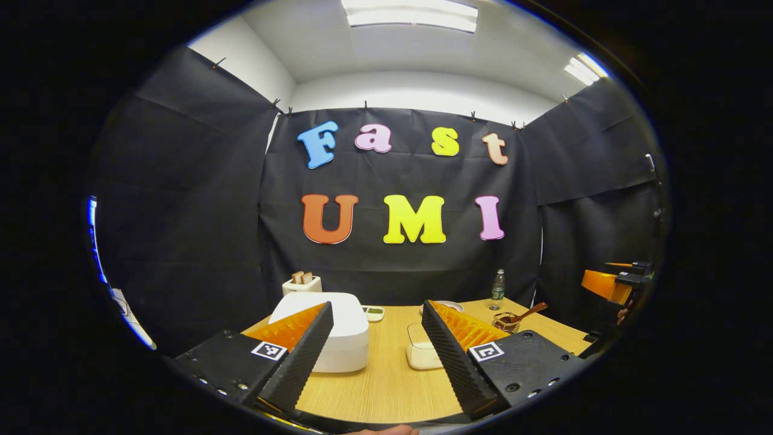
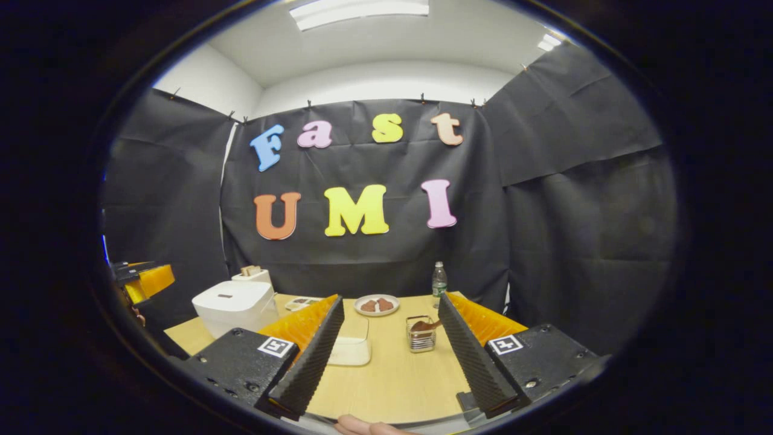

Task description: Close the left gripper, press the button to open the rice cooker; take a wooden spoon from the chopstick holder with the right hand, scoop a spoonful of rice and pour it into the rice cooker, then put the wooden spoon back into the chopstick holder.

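One white rice cooker [image 1: 338, 329] stands with its lid down at the left of the wooden table [image 1: 386, 386]; in the right gripper view it sits [image 2: 232, 305] at the far left. The left gripper [image 1: 377, 356] hovers over the near table edge with its two fingers spread wide and nothing between them. The right gripper [image 2: 389, 356] is likewise held wide apart and empty.

One wire chopstick holder [image 2: 421, 335] stands right of centre, with a single wooden spoon [image 2: 426, 325] resting in it, handle leaning to the right. In the left gripper view the same holder [image 1: 506, 322] and spoon [image 1: 530, 312] lie beyond the right finger.

One translucent rice container [image 2: 350, 344] sits between cooker and holder. Behind are one toaster [image 1: 301, 283] holding two slices, one small dish [image 1: 374, 313], one plate [image 2: 376, 305] and one plastic bottle [image 2: 439, 279].

The other gripper [image 1: 616, 283] shows at the right edge of the left gripper view.
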`<state>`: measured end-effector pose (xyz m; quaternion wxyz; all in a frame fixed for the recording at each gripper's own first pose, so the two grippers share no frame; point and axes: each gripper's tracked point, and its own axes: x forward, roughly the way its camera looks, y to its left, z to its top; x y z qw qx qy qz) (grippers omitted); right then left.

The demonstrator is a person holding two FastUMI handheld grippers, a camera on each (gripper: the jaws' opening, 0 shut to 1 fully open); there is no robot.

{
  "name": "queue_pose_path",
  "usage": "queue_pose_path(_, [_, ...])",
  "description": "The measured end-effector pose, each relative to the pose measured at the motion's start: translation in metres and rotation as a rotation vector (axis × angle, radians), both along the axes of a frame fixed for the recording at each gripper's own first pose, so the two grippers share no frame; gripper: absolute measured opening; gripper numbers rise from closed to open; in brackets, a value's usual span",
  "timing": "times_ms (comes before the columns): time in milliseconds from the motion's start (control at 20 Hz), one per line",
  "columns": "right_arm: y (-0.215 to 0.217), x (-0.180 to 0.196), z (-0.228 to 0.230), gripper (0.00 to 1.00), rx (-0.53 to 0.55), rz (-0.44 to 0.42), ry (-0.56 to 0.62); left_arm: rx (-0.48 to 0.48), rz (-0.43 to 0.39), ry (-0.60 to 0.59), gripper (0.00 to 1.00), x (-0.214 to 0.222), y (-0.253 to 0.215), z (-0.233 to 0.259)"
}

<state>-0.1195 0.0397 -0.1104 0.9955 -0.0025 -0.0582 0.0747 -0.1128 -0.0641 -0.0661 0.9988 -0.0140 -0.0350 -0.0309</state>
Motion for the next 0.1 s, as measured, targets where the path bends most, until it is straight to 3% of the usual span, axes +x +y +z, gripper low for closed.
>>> queue_pose_path(100, [-0.0037,-0.002,0.0021,1.0,0.003,-0.002,-0.012,-0.002,-0.003,-0.011,0.94,-0.005,-0.0034,-0.0016])
